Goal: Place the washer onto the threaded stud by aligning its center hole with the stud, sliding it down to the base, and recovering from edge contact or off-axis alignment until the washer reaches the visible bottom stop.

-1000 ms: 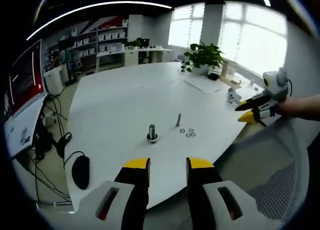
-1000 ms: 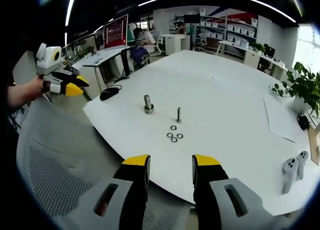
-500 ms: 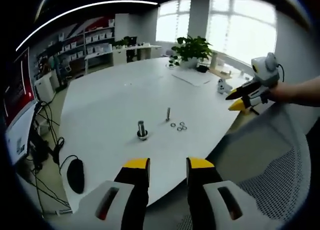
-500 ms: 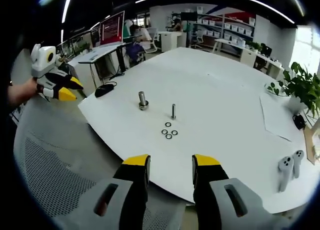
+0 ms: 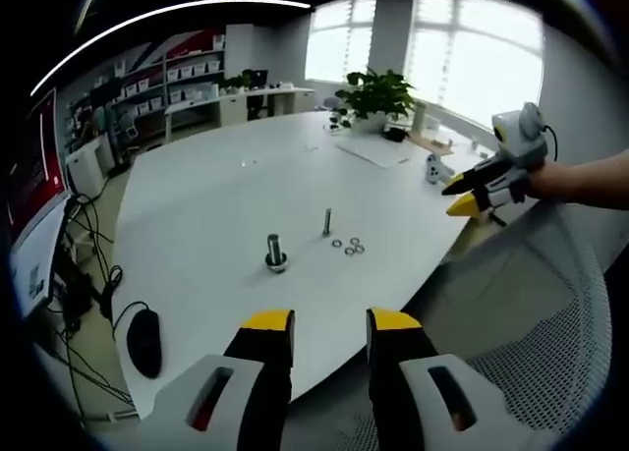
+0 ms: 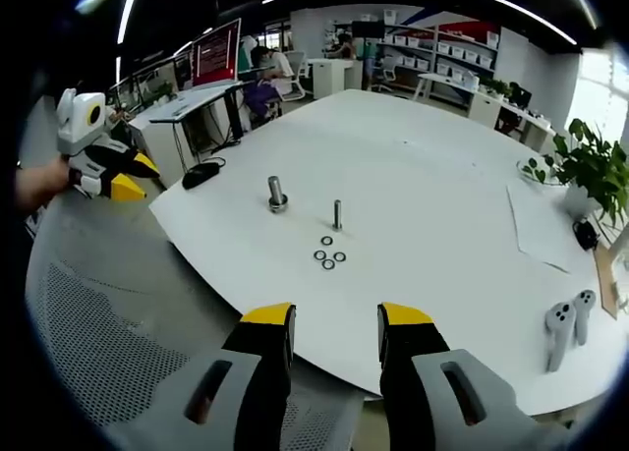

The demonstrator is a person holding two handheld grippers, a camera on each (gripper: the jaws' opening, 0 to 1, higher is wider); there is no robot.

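A thin threaded stud (image 5: 326, 221) (image 6: 337, 215) stands upright on the white table (image 5: 216, 205) (image 6: 432, 186). Several small loose washers (image 5: 347, 246) (image 6: 327, 255) lie flat just beside it. A thicker bolt with a wide base (image 5: 275, 253) (image 6: 277, 194) stands a little apart from the stud. My left gripper (image 5: 330, 323) is open and empty, held off the table's near edge. My right gripper (image 6: 336, 318) is open too, with nothing between its jaws, back from the table's rim. Each gripper appears in the other's view, the right gripper (image 5: 470, 194) and the left gripper (image 6: 113, 179), both in a hand.
A mesh office chair (image 5: 550, 372) (image 6: 108, 353) sits between the grippers and the table. Two white handheld controllers (image 6: 562, 328) lie near the edge, and a black mouse (image 5: 143, 341) (image 6: 200, 174) lies on the table's corner. A potted plant (image 5: 373, 97) (image 6: 590, 166) stands far back. Desks and shelves stand beyond.
Both views have shifted slightly and the table items look a little farther away. The stud, bolt and washers have not moved. Both grippers stayed open.
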